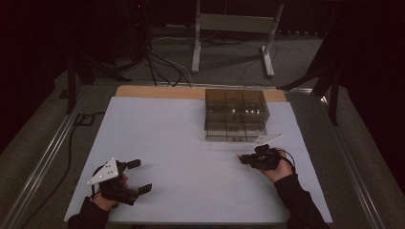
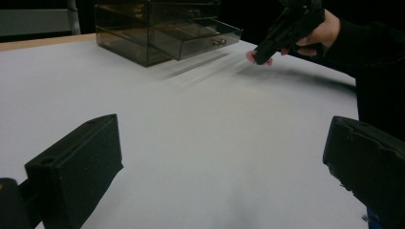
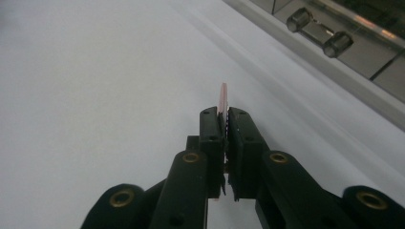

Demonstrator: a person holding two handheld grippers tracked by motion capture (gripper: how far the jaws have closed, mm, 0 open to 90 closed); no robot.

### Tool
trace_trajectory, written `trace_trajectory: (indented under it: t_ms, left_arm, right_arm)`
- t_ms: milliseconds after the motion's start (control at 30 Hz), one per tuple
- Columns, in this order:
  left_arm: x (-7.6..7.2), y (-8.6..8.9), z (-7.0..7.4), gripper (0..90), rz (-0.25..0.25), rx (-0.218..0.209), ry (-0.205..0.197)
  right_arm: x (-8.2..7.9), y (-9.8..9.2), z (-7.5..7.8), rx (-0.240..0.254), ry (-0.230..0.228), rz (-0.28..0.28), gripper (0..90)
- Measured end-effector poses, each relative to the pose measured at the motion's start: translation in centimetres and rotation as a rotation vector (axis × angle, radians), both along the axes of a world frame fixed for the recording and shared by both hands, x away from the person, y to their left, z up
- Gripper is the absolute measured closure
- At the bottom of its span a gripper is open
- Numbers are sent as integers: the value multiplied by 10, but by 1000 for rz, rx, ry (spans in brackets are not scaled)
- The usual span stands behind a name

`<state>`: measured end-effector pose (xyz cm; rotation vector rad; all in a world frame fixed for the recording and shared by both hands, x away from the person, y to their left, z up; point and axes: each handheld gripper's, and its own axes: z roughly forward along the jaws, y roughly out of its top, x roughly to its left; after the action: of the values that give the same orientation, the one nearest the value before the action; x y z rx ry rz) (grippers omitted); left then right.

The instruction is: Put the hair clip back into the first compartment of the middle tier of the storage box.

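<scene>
right gripper [image 3: 223, 119] clamps thin pink card [image 3: 222, 98] by edge, frame centre | likely light, bendy | left gripper [image 2: 222, 157] jaws wide, empty | drawer box [image 1: 235, 114] upper centre

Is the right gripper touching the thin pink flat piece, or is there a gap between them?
Touching. In the right gripper view, the right gripper has both black jaws closed on the thin pink flat piece, whose edge sticks out above them.

The drawer box's [image 1: 236, 114] contents are too dim to tell; the pink card [image 3: 222, 98] sits mostly hidden between the right gripper's [image 3: 223, 119] fingers.
</scene>
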<state>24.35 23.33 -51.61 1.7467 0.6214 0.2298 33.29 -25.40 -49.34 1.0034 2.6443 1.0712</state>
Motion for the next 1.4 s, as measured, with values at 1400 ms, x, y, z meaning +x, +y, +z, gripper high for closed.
trace_trajectory:
  t_ms: [1400]
  left_arm:
    - [-1,0,0,5,0,-2,-5]
  right_arm:
    - [24,21,49,37,-62,22,852]
